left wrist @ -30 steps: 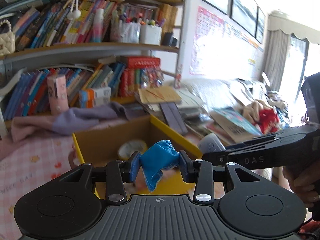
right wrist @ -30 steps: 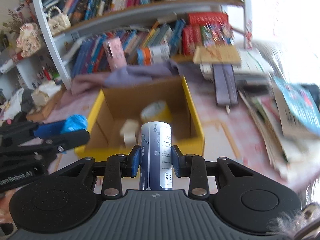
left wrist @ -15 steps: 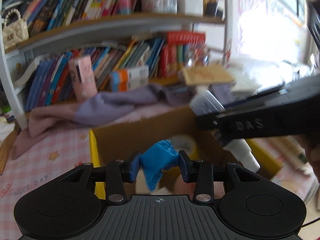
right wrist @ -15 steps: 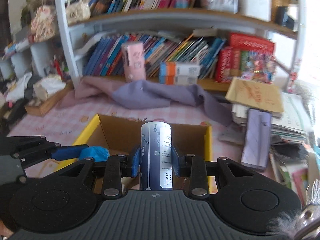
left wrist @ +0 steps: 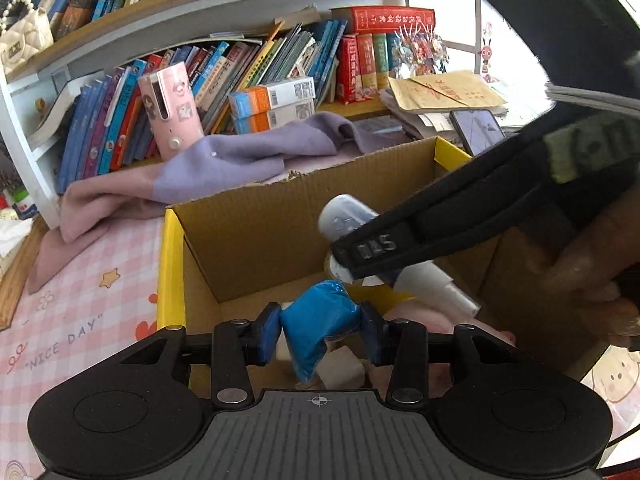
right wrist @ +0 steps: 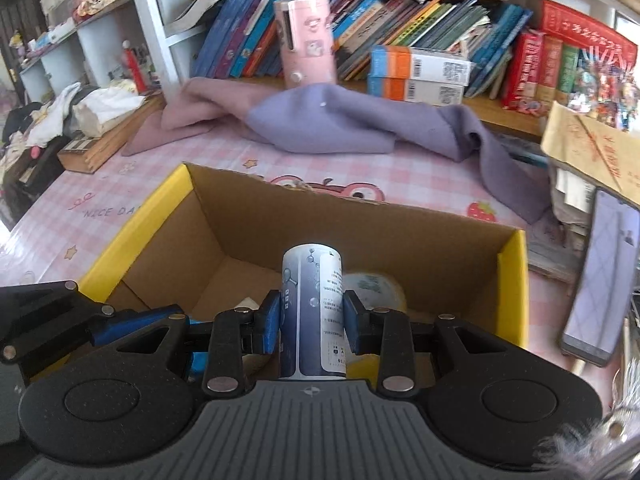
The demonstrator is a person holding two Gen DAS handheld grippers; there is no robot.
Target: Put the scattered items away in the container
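An open cardboard box (left wrist: pixel 248 240) with yellow rims stands on the pink checked table. My left gripper (left wrist: pixel 320 332) hangs over its near left part with a crumpled blue packet (left wrist: pixel 316 316) between the pads. Its jaws are opening, and the packet still hangs in their grip. My right gripper (right wrist: pixel 312 320) is shut on a blue and white spray bottle (right wrist: pixel 312 280), held above the box (right wrist: pixel 256 216) interior. The left wrist view shows that bottle (left wrist: pixel 344 212) crossing from the right, nozzle end low. A tape roll (right wrist: pixel 372 284) and a white block (left wrist: pixel 344 372) lie inside.
A purple cloth (right wrist: pixel 340 124) lies behind the box, with a pink cylinder (right wrist: pixel 306 40) and a bookshelf beyond. A phone (right wrist: pixel 600 280) and stacked papers sit to the right. A person's hand (left wrist: pixel 592 264) holds the right gripper.
Both grippers have come down and forward over the box, tilting downward. The right gripper with the bottle has come in close on the right of the left wrist view. The blue packet looks less squeezed.
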